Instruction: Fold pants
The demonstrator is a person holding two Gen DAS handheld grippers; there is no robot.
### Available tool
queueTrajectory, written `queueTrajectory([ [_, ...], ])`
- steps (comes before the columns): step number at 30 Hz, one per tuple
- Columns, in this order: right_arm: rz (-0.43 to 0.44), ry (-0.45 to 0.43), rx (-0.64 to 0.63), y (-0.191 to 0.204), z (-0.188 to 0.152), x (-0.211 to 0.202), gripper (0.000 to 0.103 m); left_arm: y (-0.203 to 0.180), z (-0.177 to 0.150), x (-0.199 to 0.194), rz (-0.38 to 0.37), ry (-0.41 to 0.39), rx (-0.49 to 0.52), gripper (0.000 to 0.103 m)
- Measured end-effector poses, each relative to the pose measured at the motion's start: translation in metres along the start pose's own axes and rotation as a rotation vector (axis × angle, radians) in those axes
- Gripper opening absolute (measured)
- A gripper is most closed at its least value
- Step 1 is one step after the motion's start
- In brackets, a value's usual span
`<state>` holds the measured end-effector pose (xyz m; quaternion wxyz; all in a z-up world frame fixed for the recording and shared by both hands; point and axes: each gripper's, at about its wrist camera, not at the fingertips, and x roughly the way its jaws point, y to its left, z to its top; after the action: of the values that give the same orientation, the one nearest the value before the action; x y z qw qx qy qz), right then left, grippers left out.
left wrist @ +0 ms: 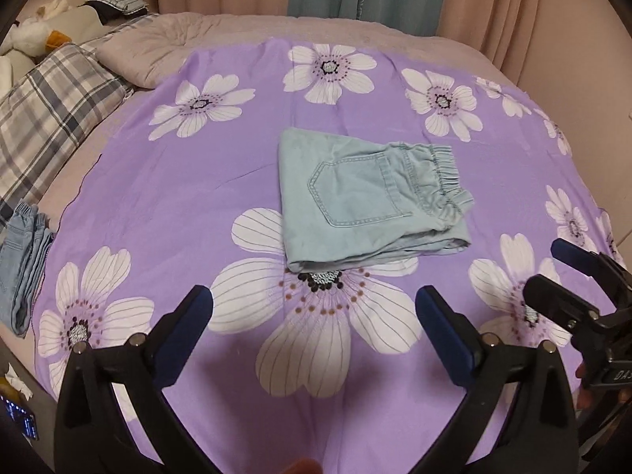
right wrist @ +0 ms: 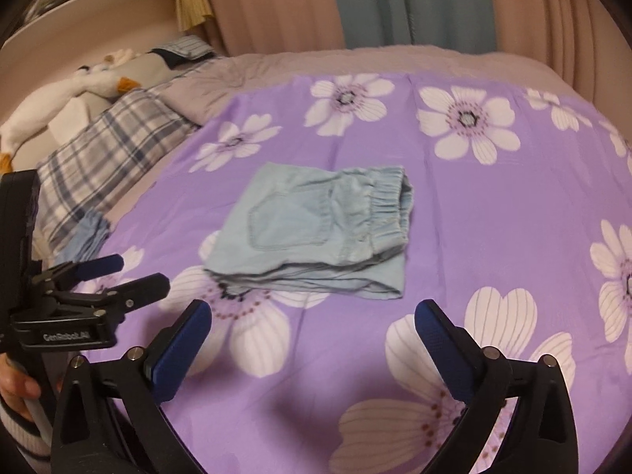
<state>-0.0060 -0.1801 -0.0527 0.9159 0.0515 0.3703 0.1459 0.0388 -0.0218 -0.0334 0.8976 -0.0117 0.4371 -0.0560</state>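
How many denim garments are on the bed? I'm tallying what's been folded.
2. The light blue folded pants lie in the middle of the purple floral sheet. A darker blue denim stack sits at the bed's left edge; it may hold several pieces.

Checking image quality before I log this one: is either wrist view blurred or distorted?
Left wrist view: sharp, stitching on the folded pants reads clearly; fisheye bends the purple floral sheet and darkens the corners. Right wrist view: softer, pants and flowers smeared, probably motion blur; same fisheye curvature.
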Motion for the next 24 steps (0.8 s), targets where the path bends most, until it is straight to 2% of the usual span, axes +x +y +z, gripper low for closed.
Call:
queueTrajectory([
  [2,-0.009,-0.004,-0.008,0.005,0.002,-0.006,0.102,0.000,-0.002,-0.009,-0.016,0.002,-0.004,0.103],
  [10,-0.017,-0.016,0.007,0.015,-0.002,-0.024,0.102,-0.008,-0.005,-0.033,-0.003,-0.023,0.019,0.103],
  [24,-0.023,-0.028,0.009,0.016,-0.007,-0.038,0.102,-0.014,-0.005,-0.046,0.047,-0.045,0.024,0.103],
])
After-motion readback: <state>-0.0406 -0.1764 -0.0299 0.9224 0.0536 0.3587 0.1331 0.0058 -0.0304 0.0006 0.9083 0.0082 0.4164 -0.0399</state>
